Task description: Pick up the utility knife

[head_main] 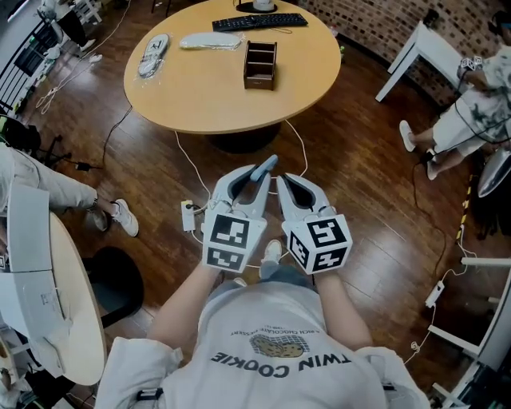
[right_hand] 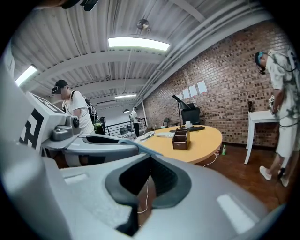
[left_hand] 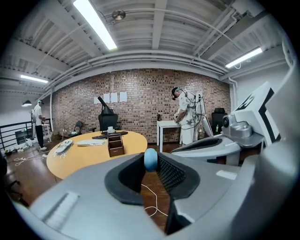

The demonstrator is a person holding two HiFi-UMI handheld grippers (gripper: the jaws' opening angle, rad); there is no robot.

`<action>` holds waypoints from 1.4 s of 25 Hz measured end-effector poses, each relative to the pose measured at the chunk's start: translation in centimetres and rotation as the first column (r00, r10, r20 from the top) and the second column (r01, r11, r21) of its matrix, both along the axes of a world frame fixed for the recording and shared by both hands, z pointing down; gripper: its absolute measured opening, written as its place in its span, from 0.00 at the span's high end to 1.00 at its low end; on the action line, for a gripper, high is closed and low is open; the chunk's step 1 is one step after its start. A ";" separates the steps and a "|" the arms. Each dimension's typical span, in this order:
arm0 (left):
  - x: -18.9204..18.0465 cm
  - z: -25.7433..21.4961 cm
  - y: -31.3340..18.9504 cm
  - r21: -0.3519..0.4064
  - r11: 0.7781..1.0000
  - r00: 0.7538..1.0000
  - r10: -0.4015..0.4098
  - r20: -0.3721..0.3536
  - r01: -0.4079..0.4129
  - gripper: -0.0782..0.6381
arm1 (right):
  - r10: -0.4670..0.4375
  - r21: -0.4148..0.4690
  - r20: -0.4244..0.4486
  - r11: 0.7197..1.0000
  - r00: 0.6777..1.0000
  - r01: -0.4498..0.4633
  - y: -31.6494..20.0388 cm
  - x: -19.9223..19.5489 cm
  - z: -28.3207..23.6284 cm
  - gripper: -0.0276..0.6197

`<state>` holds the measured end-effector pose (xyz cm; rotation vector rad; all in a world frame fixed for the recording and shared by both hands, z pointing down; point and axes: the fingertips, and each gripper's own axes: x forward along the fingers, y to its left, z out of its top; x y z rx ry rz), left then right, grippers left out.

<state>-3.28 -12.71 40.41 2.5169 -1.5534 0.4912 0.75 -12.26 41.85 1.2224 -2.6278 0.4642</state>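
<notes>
The utility knife (head_main: 264, 167) is a slim blue-grey handle that sticks out forward from my left gripper (head_main: 257, 179), which is shut on it. In the left gripper view its rounded blue end (left_hand: 150, 158) shows between the black pads. My right gripper (head_main: 284, 179) hangs right beside the left one with its jaws together and nothing between them (right_hand: 149, 161). Both grippers are held in front of the person's body over the wooden floor, short of the round table (head_main: 184, 96). From the right gripper view, the knife (right_hand: 132, 142) juts out past the left gripper's tips.
On the round table lie a black keyboard (head_main: 259, 21), a wooden desk organizer (head_main: 260, 65), a white oblong thing (head_main: 211, 41) and a bagged white thing (head_main: 153, 54). White cables and a power strip (head_main: 188, 216) lie on the floor. People sit at left (head_main: 32, 180) and right (head_main: 471, 112).
</notes>
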 end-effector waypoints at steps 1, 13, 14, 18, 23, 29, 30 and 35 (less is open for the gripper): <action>-0.5 -0.1 1.0 0.002 1.000 1.000 0.001 -0.001 -0.001 0.79 | 0.004 0.003 0.001 1.000 1.000 -0.004 1.0 -0.5 -0.2 0.95; -4.1 -0.2 12.4 0.009 0.999 0.998 0.041 -0.055 -0.040 0.79 | 0.056 0.026 -0.012 0.998 0.998 -0.056 12.3 -4.5 -1.4 0.95; -4.2 -0.3 13.0 0.009 0.999 0.997 0.047 -0.062 -0.046 0.79 | 0.065 0.029 -0.016 0.998 0.998 -0.064 13.0 -4.4 -1.5 0.95; -3.7 -0.7 15.4 0.016 0.997 0.994 0.072 -0.079 -0.071 0.79 | 0.093 0.035 -0.033 0.995 0.995 -0.092 15.6 -4.0 -1.9 0.96; -2.9 -1.7 17.3 0.028 0.997 0.993 0.076 -0.093 -0.074 0.79 | 0.110 0.043 -0.021 0.993 0.994 -0.109 17.7 -3.3 -2.8 0.95; -2.8 -1.9 18.9 0.030 0.998 0.994 0.060 -0.091 -0.058 0.79 | 0.109 0.049 -0.003 0.993 0.994 -0.109 19.5 -3.2 -3.1 0.95; -2.6 -2.0 19.1 0.032 0.998 0.994 0.058 -0.090 -0.056 0.79 | 0.108 0.051 0.001 0.993 0.994 -0.108 19.7 -3.1 -3.1 0.95; -1.8 -1.7 20.2 0.036 0.999 0.994 0.044 -0.096 -0.041 0.79 | 0.108 0.066 0.012 0.992 0.994 -0.108 20.7 -1.9 -3.2 0.95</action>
